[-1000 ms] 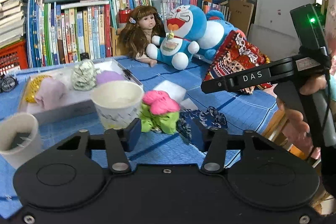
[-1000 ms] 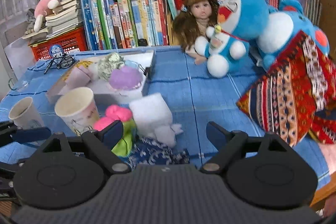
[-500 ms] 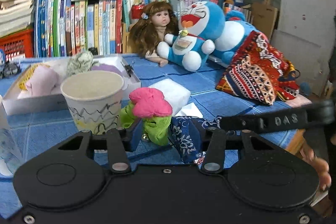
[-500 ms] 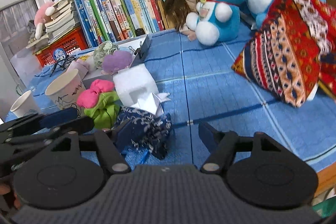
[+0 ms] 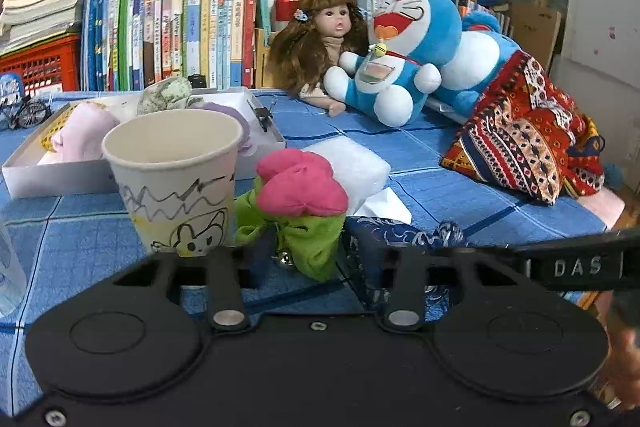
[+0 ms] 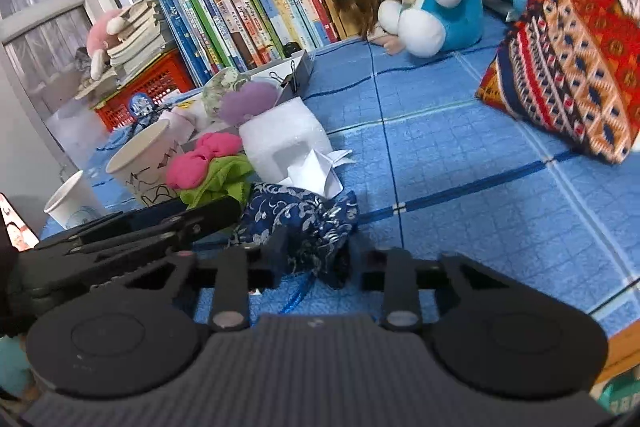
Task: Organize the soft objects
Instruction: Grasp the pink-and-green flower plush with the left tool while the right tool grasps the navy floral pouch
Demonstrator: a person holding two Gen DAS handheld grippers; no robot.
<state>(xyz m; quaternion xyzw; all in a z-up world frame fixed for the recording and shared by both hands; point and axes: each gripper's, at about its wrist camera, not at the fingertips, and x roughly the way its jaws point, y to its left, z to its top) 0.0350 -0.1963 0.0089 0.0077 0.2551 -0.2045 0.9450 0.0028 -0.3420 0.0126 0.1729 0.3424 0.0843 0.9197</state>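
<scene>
A pink-and-green soft toy (image 5: 302, 211) lies on the blue cloth between the fingers of my left gripper (image 5: 306, 257), which is open around its green base. It also shows in the right wrist view (image 6: 208, 167). A dark blue patterned pouch (image 6: 298, 223) lies beside it, between the fingers of my right gripper (image 6: 312, 267), which is open around it. The pouch shows in the left wrist view (image 5: 396, 239). A white tray (image 5: 40, 167) holds several soft items, among them a lilac one (image 5: 80, 135).
A drawn-on paper cup (image 5: 174, 179) stands just left of the pink toy. White foam block (image 5: 352, 167) and folded paper lie behind. A doll (image 5: 324, 39), Doraemon plush (image 5: 404, 55), patterned cloth (image 5: 524, 139) and books sit farther back. The table edge is at right.
Both grippers have moved forward and down. The left one now straddles the pink-and-green toy; the right one now straddles the blue pouch.
</scene>
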